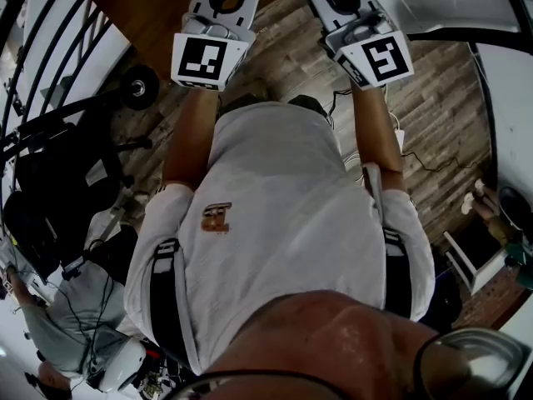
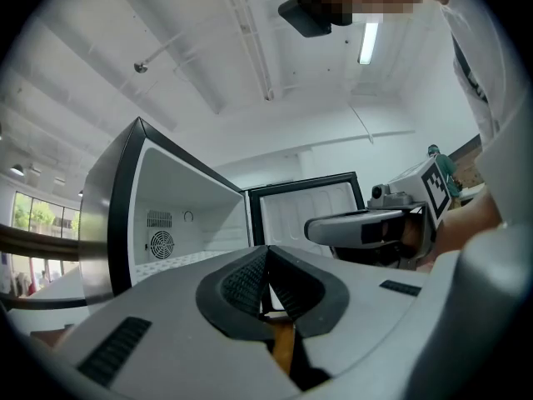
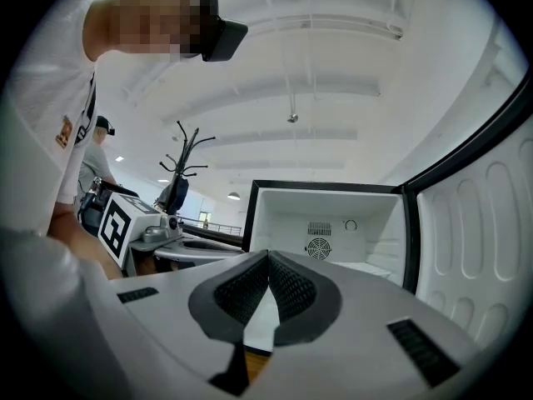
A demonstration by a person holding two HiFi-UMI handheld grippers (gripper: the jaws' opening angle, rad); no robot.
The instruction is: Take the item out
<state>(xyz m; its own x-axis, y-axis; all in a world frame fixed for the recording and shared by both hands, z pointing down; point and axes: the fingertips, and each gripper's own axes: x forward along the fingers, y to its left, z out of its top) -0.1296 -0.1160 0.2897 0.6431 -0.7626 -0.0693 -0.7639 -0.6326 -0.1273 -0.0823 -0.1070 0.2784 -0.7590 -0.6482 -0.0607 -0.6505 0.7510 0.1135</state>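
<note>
The white cabinet (image 3: 287, 215) is standing with its door (image 3: 475, 240) swung open, yet the taking-out is not begun. The left gripper (image 2: 266, 255) and the right gripper (image 3: 268, 258) are both pointing level at the opening, jaws pressed together with nothing between them. The item is not showing anywhere (only bare white walls and a round fan (image 3: 318, 247) at the back), since each gripper's own body is blocking the compartment's lower part and the head view is missing the inside altogether.
</note>
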